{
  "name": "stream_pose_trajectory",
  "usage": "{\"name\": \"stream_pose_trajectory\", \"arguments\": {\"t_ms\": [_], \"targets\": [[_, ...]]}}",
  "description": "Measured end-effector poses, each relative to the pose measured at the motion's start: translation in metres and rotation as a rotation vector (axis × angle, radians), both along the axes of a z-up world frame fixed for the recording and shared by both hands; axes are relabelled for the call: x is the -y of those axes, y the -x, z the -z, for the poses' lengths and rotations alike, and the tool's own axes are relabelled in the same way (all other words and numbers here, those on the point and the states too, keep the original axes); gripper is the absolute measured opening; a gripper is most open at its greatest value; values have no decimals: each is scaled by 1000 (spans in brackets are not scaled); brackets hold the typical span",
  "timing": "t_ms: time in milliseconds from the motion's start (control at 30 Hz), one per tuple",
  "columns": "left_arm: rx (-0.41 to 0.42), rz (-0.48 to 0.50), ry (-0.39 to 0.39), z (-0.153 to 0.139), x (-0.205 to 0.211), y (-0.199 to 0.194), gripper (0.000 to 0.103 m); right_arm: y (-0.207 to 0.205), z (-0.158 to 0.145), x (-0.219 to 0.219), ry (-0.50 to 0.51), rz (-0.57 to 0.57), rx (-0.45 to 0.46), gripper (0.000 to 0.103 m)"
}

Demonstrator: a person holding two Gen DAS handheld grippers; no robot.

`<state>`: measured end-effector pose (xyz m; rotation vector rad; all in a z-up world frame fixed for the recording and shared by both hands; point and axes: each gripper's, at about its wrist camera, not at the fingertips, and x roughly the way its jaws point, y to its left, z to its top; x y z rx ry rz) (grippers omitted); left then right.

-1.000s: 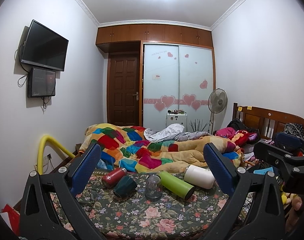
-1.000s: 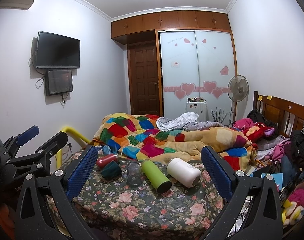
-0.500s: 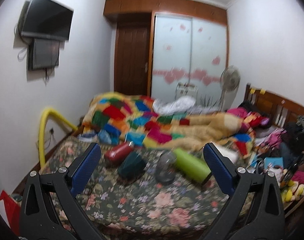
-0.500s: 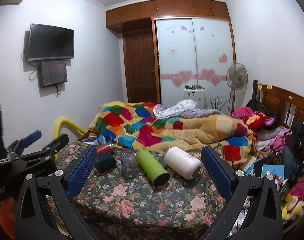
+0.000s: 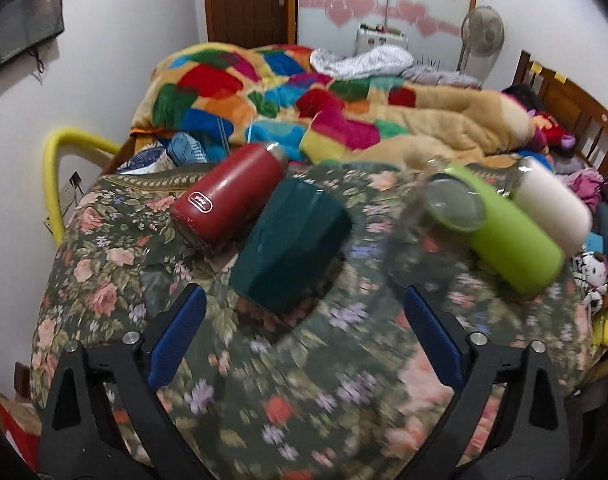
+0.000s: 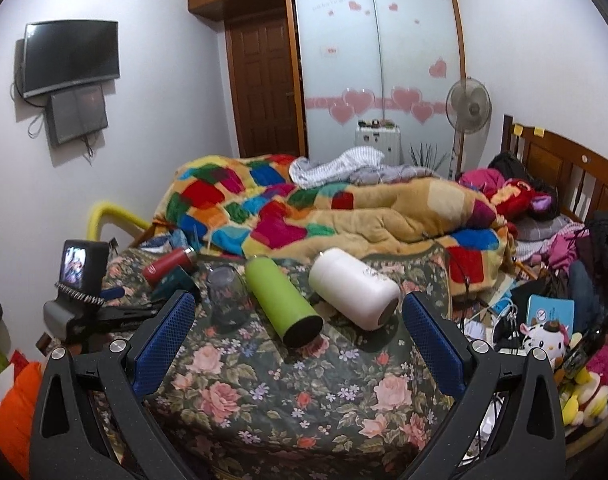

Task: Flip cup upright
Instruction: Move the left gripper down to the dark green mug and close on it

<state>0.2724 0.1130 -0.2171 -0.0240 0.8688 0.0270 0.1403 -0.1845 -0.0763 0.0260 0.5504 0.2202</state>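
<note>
5 vessels sit on the floral bedcover (image 5: pixel 104 264); the dark green cup (image 5: pixel 292 244) lies on its side just ahead of the left tool (image 5: pixel 304 328), long axis running away toward the red flask (image 5: pixel 228 196). Both tools gape, released; the right tool (image 6: pixel 300 332) hangs farther off.

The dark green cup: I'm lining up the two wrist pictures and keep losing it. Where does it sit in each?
Left wrist: the dark green cup lies on its side at centre, just ahead of the open left gripper.
Right wrist: dark green cup at left of centre, small and partly hidden behind the left gripper's body.
Shared landmark: the red bottle lies right beside it in both.
</note>
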Motion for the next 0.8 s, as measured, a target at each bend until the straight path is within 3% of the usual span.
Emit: {"name": "stream_pose_trajectory", "arguments": {"t_ms": [133, 267, 467, 700, 800], "targets": [[-33, 23, -17, 13, -9, -27, 93, -13, 11, -1, 12, 1, -38, 103], [-72, 82, 31, 20, -10, -47, 87, -24, 19, -4, 21, 0, -65, 103], [-86, 124, 31, 19, -6, -61, 87, -38, 28, -9, 30, -8, -94, 103], [-117, 173, -46, 28, 7, -71, 87, -42, 34, -15, 40, -19, -105, 103], [-136, 170, -34, 30, 7, -72, 87, -44, 35, -17, 44, -21, -112, 103]]}}
